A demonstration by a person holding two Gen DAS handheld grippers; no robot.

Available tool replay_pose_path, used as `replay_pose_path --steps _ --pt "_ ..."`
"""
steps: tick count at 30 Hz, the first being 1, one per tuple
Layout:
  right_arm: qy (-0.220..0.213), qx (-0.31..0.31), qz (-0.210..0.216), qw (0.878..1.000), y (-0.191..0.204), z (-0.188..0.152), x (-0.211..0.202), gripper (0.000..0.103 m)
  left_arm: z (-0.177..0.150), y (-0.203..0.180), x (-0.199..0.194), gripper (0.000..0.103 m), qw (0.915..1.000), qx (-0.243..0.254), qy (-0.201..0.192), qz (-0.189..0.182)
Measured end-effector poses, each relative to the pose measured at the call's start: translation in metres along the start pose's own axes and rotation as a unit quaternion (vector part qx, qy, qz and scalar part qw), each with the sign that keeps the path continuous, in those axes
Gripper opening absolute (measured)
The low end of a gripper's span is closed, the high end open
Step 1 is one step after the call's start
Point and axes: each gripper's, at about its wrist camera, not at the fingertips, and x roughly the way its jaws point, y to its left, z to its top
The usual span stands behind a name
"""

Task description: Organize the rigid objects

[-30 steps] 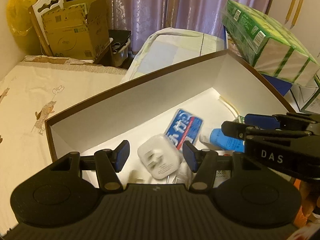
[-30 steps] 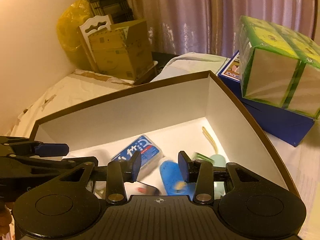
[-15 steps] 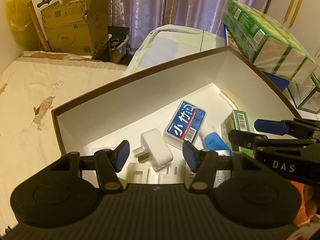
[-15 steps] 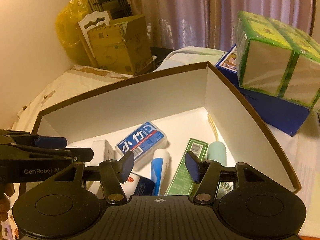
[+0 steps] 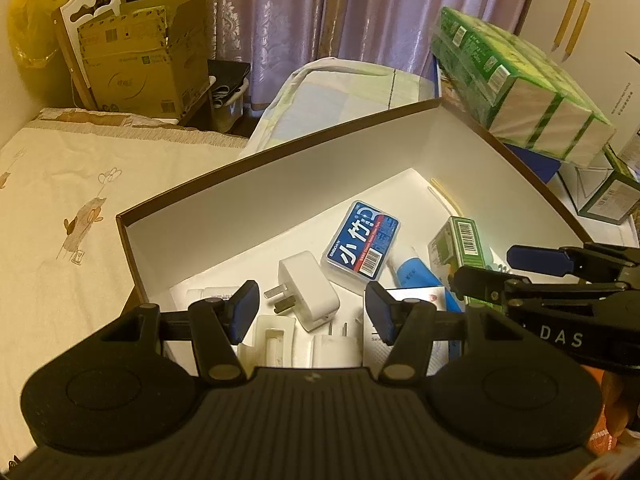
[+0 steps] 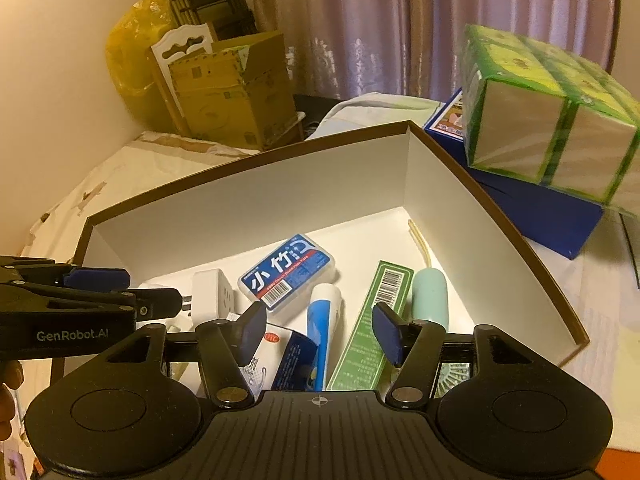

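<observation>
Box [image 6: 280,216] far half bare; near half cluttered.

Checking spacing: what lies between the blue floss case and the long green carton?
In the right wrist view, a blue-and-white tube lies between the blue floss case and the long green carton.

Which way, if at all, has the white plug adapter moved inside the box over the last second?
Yes. In the left wrist view the white plug adapter sat blurred beside the blue case a second ago; it now lies a little clear of it, prongs pointing left, in the box.
</observation>
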Motion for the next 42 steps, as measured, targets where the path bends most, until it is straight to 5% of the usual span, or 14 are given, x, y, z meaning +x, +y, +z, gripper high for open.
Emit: replay_pose_path --steps 15,19,35,42 --pt "-0.024 0.019 -0.013 0.999 0.009 -0.014 -0.036 0.060 -0.010 -0.006 -0.037 0.055 0.9988 0.017 -0.041 -0.017" --pt "-0.041 0.023 -0.008 0.999 0.010 -0.021 -0.053 0.063 -0.018 -0.011 -0.057 0.062 0.9976 0.024 -0.063 -0.018" --pt "-0.097 0.020 0.022 0.995 0.002 -0.065 -0.130 0.071 -0.077 -0.052 -0.138 0.078 0.9898 0.032 -0.139 -0.002" --pt "-0.106 0.023 0.035 0.994 -0.015 -0.093 -0.166 0.072 -0.107 -0.076 -0.159 0.078 0.9913 0.018 -0.131 0.004"
